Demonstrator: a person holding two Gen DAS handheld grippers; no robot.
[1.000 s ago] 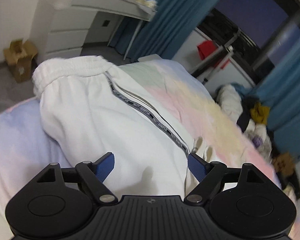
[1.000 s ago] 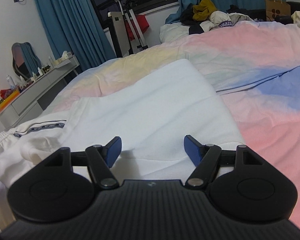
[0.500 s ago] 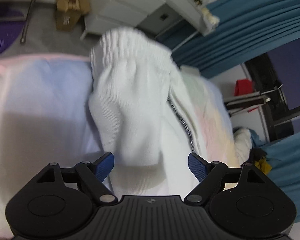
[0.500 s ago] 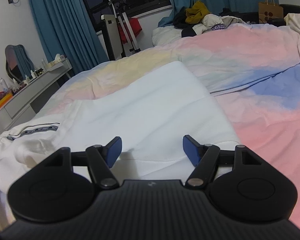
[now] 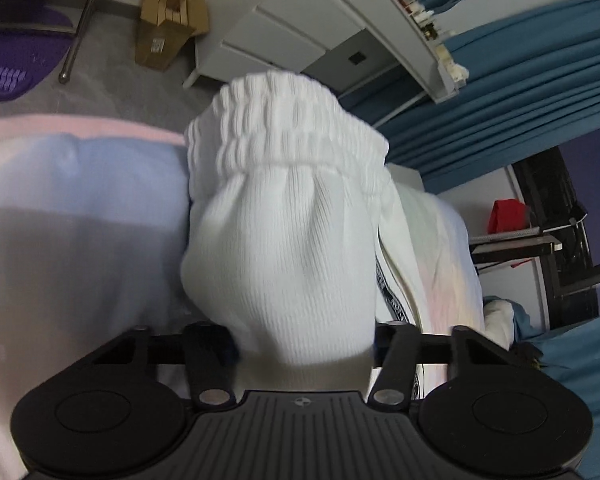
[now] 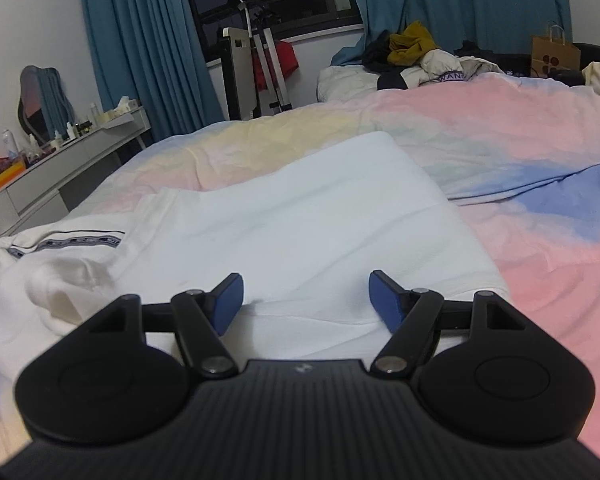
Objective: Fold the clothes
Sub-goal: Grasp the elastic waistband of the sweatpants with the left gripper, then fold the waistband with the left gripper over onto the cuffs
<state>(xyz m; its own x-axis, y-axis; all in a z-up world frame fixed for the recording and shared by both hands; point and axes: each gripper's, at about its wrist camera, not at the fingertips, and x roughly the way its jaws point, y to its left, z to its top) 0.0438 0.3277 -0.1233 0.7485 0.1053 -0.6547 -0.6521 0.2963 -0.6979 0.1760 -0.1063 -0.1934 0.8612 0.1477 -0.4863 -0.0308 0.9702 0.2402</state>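
Note:
White trousers with a ribbed elastic waistband (image 5: 284,132) and a dark patterned side stripe (image 5: 392,300) lie on a pastel bedspread (image 6: 500,148). In the left wrist view my left gripper (image 5: 304,346) has its jaws wide apart, and a bulge of the white trouser fabric (image 5: 284,260) fills the gap and hides the pads. In the right wrist view the trousers (image 6: 300,216) lie flat, folded. My right gripper (image 6: 306,298) is open and empty just above their near edge.
A white dresser (image 5: 284,28) and a cardboard box (image 5: 168,24) stand on the floor past the bed edge. Blue curtains (image 6: 140,40), a radiator and stand (image 6: 256,72), a clothes pile (image 6: 416,52) and a paper bag (image 6: 554,56) lie beyond the bed.
My left gripper has tipped down and pushed into the waistband end of the trousers; fabric now fills its open jaws. My right gripper has stayed open, drifting slightly.

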